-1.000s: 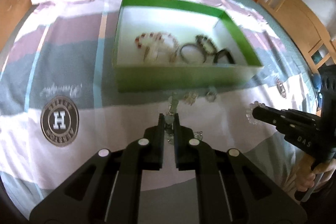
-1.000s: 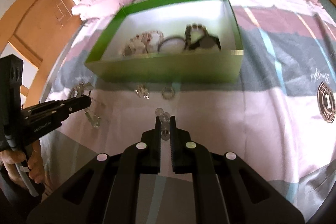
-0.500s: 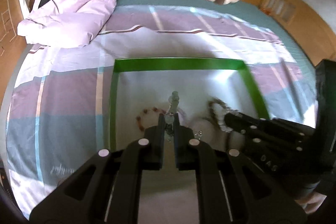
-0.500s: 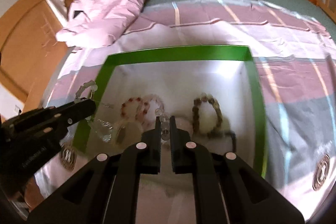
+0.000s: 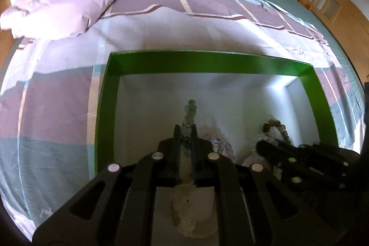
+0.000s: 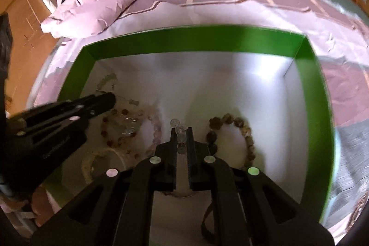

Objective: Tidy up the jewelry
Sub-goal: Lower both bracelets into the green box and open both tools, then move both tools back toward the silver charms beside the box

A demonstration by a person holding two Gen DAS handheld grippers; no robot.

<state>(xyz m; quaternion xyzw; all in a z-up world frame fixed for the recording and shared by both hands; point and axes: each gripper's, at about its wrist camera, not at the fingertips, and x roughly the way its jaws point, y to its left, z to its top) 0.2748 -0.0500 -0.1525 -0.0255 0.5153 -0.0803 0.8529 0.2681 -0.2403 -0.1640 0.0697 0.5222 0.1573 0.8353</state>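
The left claw [image 5: 185, 130] is clenched on a pale green bead string [image 5: 191, 107], and some beads poke out past its tips. The right claw [image 6: 181, 133] is clenched on a small clear bead piece [image 6: 177, 128]. Both claws hang over the green box [image 6: 196, 38], which sits on the bed [image 5: 57, 96].

Down under the claws, on the white floor of the box, other jewelry lies in a bunch. A brown bead bracelet [image 6: 239, 130] is just to the right of the right claw. A reddish bead bracelet [image 6: 115, 128] and a pale purple one [image 6: 154, 130] lie between the two claws, close to the left claw's tip.

What could go wrong? If both claws let go at once, the two new pieces could land on the pile and get tangled with the bracelets there. The left claw's string is long and floppy, so it might catch on the claw or loop around another bracelet. The two claws are also near each other, so they could bump.
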